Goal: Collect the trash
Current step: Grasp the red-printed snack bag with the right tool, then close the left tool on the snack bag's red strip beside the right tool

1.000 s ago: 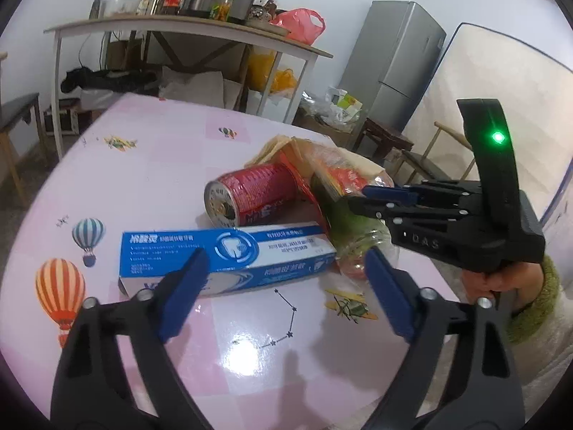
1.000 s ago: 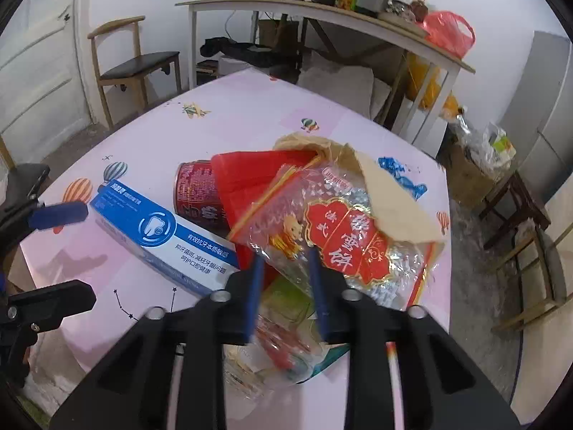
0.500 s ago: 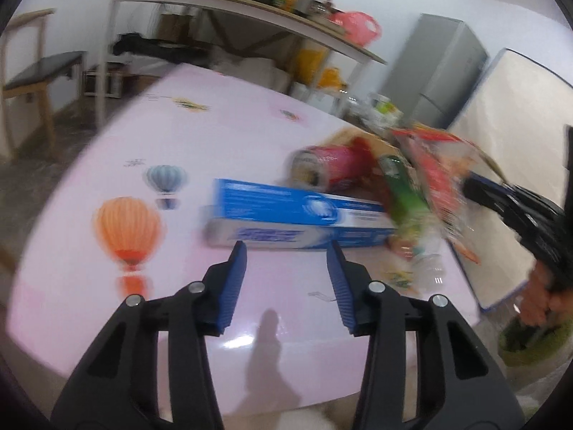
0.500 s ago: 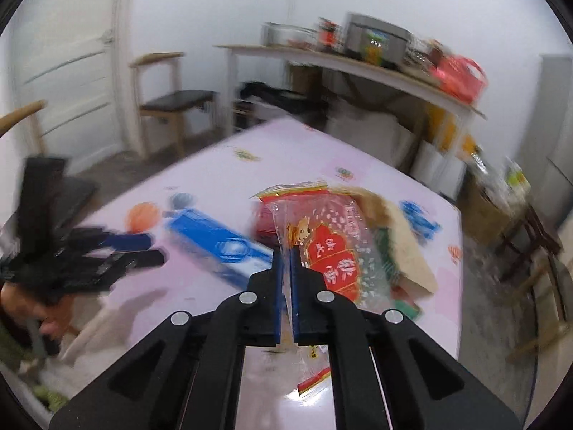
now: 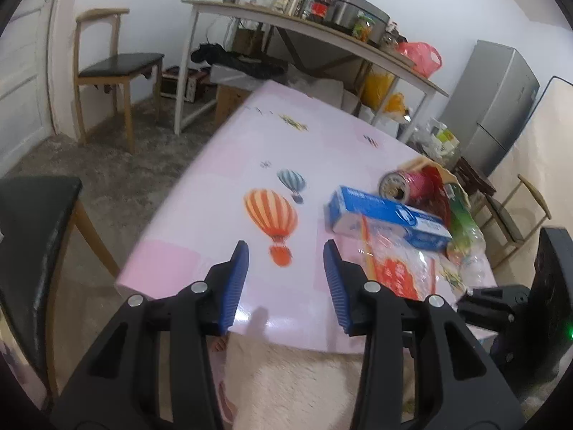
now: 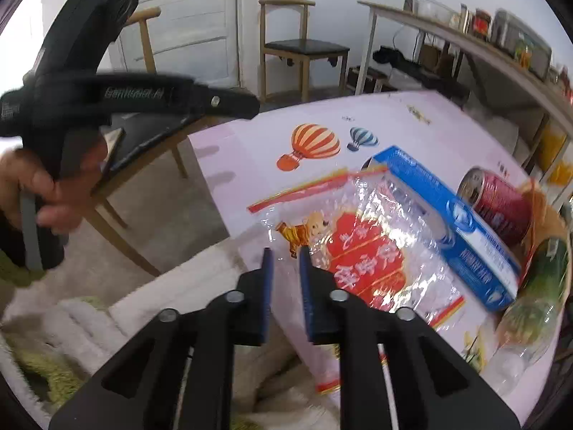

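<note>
A clear snack bag with red print (image 6: 365, 251) (image 5: 397, 268) lies flat near the front edge of the pink table (image 6: 250, 150). My right gripper (image 6: 286, 268) hovers at the bag's near left corner. Its jaws are opening and nothing shows between the pads. Behind the bag lie a blue toothpaste box (image 6: 447, 222) (image 5: 390, 215), a red can (image 6: 497, 204) (image 5: 408, 184) and a green plastic bottle (image 6: 537, 286) (image 5: 462, 222). My left gripper (image 5: 284, 279) is open and empty over the table's front edge, left of the trash, near the orange balloon print.
A dark-seated chair (image 5: 35, 215) stands close at the left, and another chair (image 5: 118, 68) by the wall. A long side table (image 5: 322, 32) with jars and a cooker runs behind, with a grey fridge (image 5: 501, 107) to its right. Fluffy white fabric (image 5: 286, 387) lies below the table's front edge.
The right gripper pulled the snack bag off the pile toward the front edge, then its jaws parted. The left gripper swung left, away from the toothpaste box, and its jaws narrowed.
</note>
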Demonstrator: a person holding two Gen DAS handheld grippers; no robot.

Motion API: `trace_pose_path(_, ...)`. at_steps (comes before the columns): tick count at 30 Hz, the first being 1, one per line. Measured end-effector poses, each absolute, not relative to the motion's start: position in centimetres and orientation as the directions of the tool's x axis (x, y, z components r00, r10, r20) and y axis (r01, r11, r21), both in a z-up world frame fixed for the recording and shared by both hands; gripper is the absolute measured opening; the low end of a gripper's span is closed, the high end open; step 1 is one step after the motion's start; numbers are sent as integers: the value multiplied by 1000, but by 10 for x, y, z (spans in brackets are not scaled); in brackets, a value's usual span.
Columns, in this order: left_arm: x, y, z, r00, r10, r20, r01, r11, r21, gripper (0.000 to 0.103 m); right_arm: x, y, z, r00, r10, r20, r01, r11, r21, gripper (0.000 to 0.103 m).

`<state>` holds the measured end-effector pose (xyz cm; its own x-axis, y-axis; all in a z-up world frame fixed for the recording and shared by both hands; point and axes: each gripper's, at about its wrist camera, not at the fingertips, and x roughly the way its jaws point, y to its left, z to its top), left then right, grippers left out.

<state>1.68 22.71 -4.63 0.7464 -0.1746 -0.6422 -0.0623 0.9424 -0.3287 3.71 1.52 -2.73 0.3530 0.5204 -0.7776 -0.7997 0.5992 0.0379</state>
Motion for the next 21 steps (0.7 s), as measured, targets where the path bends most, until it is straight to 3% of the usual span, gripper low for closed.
trace_pose_path(2, 19, 224, -53, 723, -250, -644, -34, 918, -395, 42, 37, 0, -20, 365, 548, -753, -772, 631, 84, 37)
trace_pose_path(7, 43, 217, -77, 638, -450, -624, 6, 814, -581, 45, 51, -23, -35, 415, 461, -784, -635, 764, 114, 37)
trace_pose_path(14, 78, 202, -106, 531, -550, -644, -12, 755, -655, 45, 59, -22, -60, 400, 413, -818, -578, 806, 125, 26)
trace_pose_path(18, 86, 199, -115, 494, -648, -580, -8, 664, -748, 45, 63, -19, -66, 387, 422, -820, -578, 804, 141, 23)
trace_pose_path(21, 90, 202, -123, 472, -753, -459, 0, 520, -854, 46, 62, -19, -65, 393, 424, -816, -580, 803, 138, 23)
